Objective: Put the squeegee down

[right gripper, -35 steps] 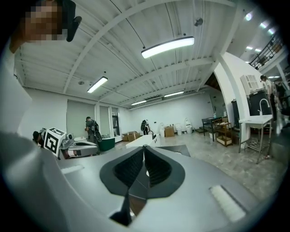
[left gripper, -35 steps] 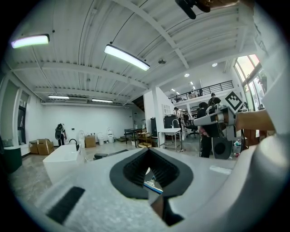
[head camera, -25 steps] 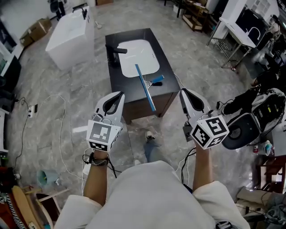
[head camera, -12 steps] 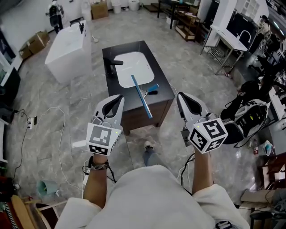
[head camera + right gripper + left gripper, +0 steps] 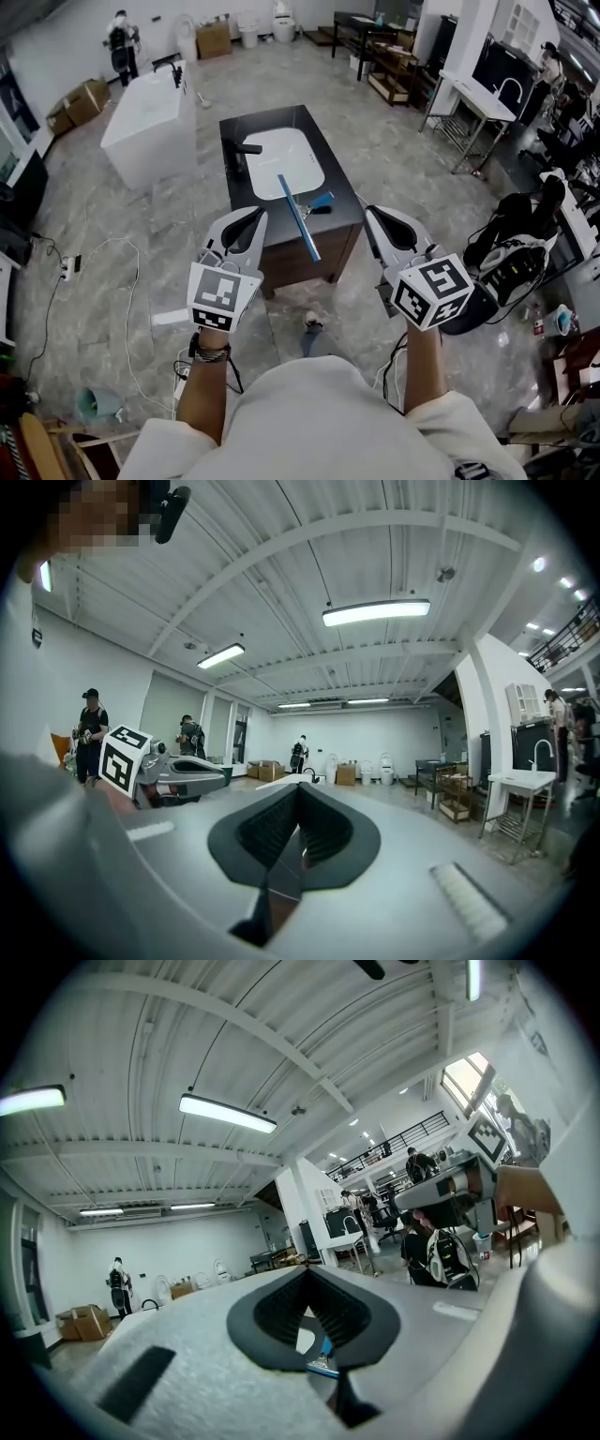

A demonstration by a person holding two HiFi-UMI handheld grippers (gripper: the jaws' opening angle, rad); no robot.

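The squeegee (image 5: 302, 217) is already down. It lies on the black counter (image 5: 272, 120), with its long blue blade running diagonally from the near rim of the white sink basin (image 5: 277, 155) towards you. Its handle (image 5: 322, 201) sticks out to the right, flat on the top. Neither claw has hold of it. Your left claw (image 5: 255, 217) is closed with nothing gripped, and through the small gap behind its pads you see only a sliver of the squeegee well beyond it. Your right claw (image 5: 371, 216) is likewise fully closed on nothing. Both are held level on your side of the counter, clear of the tool.

To my eye the put-down is as good as finished, so doing it well now means leaving it undisturbed:

- Keep both claws on your side of the counter's front edge and don't sweep either one across it.
- The near end of the blade seems to hang out past the front edge. That is the weak point, since a brush from a claw or your body could pivot the tool off onto the floor.
- If you want it safer, open one claw, take the handle rather than the blade, and slide the tool further on before letting go.
- Steer clear of the black faucet (image 5: 242, 150) at the basin's left.
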